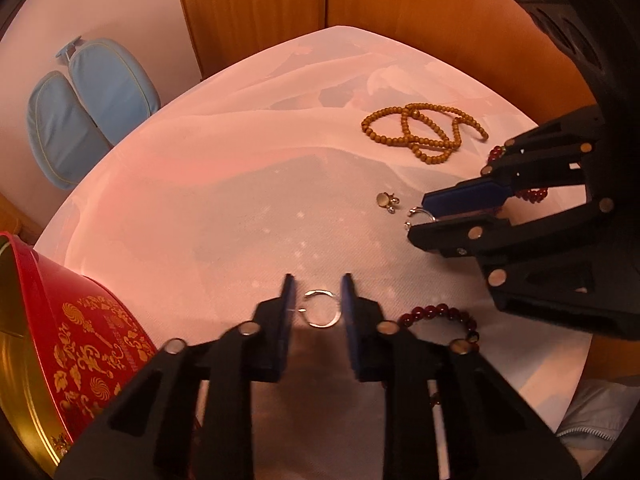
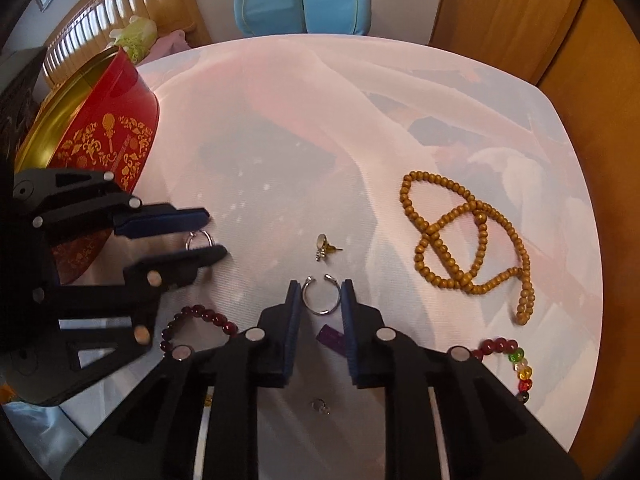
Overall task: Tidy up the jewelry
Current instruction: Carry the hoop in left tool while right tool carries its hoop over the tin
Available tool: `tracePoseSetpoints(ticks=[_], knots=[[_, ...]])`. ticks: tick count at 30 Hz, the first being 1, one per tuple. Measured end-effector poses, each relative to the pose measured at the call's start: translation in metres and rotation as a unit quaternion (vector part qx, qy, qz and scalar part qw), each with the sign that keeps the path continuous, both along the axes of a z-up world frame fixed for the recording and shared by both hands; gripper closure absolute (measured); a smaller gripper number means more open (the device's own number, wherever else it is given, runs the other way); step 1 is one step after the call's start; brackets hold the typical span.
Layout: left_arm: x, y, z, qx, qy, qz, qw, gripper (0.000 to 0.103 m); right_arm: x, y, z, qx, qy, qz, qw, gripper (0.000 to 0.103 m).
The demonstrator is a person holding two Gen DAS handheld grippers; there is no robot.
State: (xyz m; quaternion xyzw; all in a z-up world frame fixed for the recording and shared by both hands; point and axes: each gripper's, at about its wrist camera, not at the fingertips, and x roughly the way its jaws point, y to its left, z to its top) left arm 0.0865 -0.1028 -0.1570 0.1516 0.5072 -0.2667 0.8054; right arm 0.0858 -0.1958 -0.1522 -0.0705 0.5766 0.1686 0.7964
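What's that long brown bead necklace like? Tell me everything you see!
The brown bead necklace is one long string of small, round, wood-looking beads, tan-brown, with one slightly bigger bead where loops cross. It lies flat on the pale tablecloth, tangled into overlapping loops, one end trailing off. Nothing grips it; both grippers are elsewhere, and the dark red bracelet lies near but apart.

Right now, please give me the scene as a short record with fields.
left claw: open around a silver ring
right claw: open around another silver open ring
tin: red with gold pattern, at table's left
wooden bead necklace: lying coiled on the table cloth
earring: between the claws
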Motion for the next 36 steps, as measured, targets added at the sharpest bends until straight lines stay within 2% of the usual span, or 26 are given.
tracePoseSetpoints(ticks=[2,10,22,30,36], knots=[[0.001,0.003,0.003,-0.01,0.009,0.005,0.9999,0.083,-0.003,-0.005,0.004,0.014,-0.005,-0.013,1.0,0.082],[-0.011,0.015,0.03,-0.042,-0.001,0.019,0.9989,0.083,-0.028,-0.026,0.039,0.046,-0.034,-0.033,0.998,0.082],[-0.042,0.029,0.087,-0.048,-0.053,0.038,0.9967,0.083,-0.048,-0.013,0.1,0.075,-0.087,-0.014,0.993,0.082],[-0.064,0.068,0.14,-0.066,-0.115,0.089,0.9872,0.083,-0.054,0.018,0.149,0.087,-0.13,0.039,0.987,0.082],[-0.078,0.113,0.155,-0.066,-0.138,0.15,0.9768,0.083,-0.053,0.058,0.165,0.085,-0.138,0.094,0.982,0.082]])
